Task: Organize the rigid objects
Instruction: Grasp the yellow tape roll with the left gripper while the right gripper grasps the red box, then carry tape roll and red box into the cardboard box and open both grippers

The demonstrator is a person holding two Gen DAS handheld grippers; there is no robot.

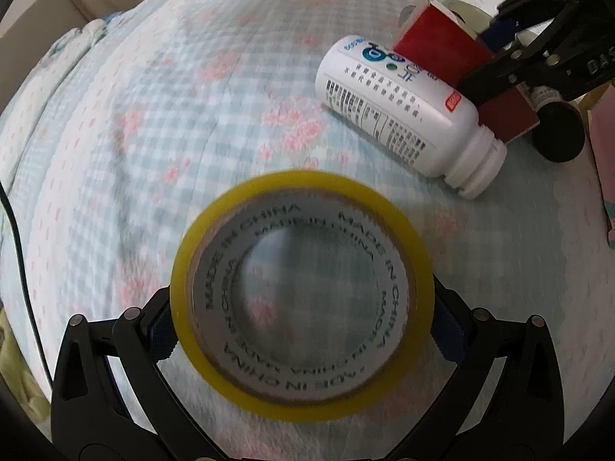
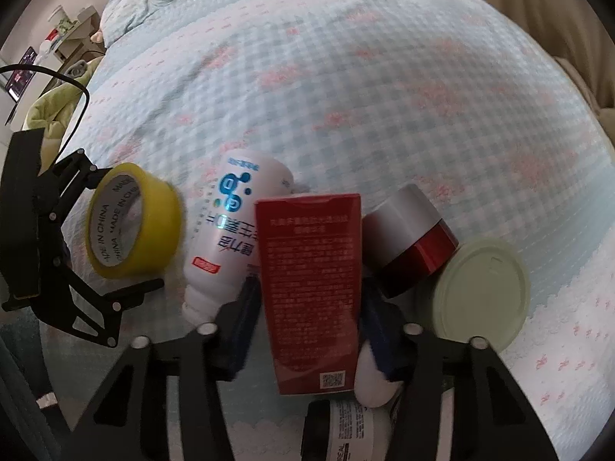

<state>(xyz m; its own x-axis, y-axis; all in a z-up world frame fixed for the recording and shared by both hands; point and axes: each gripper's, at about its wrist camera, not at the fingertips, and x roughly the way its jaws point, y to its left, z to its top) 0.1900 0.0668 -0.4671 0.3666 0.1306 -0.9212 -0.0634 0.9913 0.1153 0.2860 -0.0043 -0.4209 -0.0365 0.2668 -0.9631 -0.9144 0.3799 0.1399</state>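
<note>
This is a bedroom in a home. The work surface is a bed covered with a light blue checked quilt [image 2: 384, 88] with pink flowers. At the upper left of the right wrist view there is a green blanket [image 2: 57, 103], a small lit screen [image 2: 21, 73] and shelves with household items [image 2: 73, 34].

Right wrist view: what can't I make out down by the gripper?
- Black-capped bottle: cut off by the bottom edge, label partly readable.
- White object: mostly hidden behind the red box and right gripper.
- Red box print: too blurred.
</note>
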